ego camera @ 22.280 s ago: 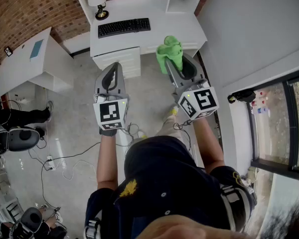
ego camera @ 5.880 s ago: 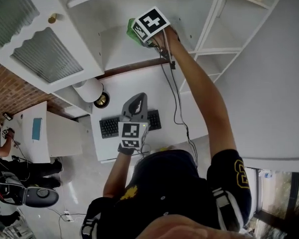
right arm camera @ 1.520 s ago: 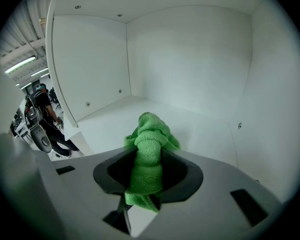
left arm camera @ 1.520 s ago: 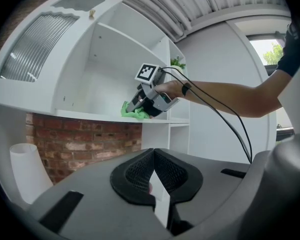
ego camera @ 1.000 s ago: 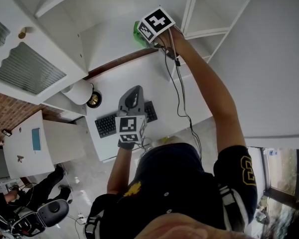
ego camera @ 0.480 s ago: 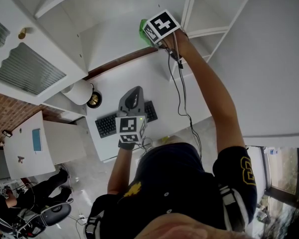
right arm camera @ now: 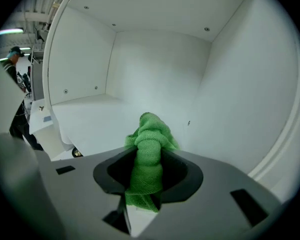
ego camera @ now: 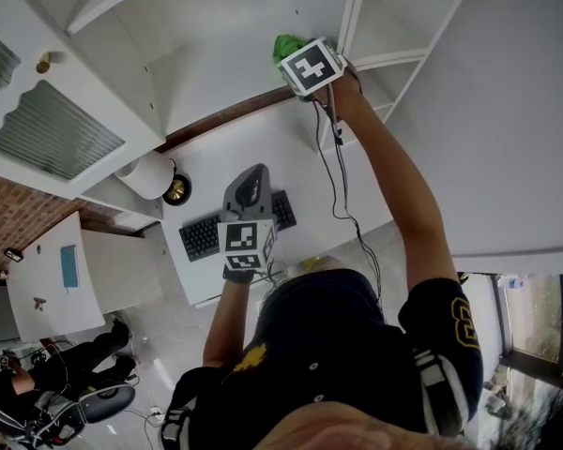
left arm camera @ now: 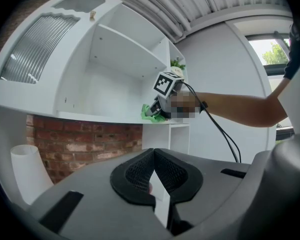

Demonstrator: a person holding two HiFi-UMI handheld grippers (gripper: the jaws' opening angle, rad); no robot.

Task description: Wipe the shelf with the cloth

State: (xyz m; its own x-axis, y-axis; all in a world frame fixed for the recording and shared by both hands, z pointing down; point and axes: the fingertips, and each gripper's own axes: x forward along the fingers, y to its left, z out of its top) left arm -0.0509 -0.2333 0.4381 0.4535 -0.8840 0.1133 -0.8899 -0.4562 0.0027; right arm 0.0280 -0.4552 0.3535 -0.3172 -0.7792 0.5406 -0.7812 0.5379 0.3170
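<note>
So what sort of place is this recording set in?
Likely an office or workroom: a white desk with a keyboard and lamp stands against a brick wall, under a white shelf unit where the right gripper holds a green cloth.

I see bare shelf floor (right arm camera: 92, 121) open to the left. The right side wall (right arm camera: 240, 94) stands near the cloth (right arm camera: 149, 144), closing off that way.

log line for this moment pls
step: wipe shelf | right gripper: shut on green cloth, at shelf's right end | left gripper: shut, empty
</note>
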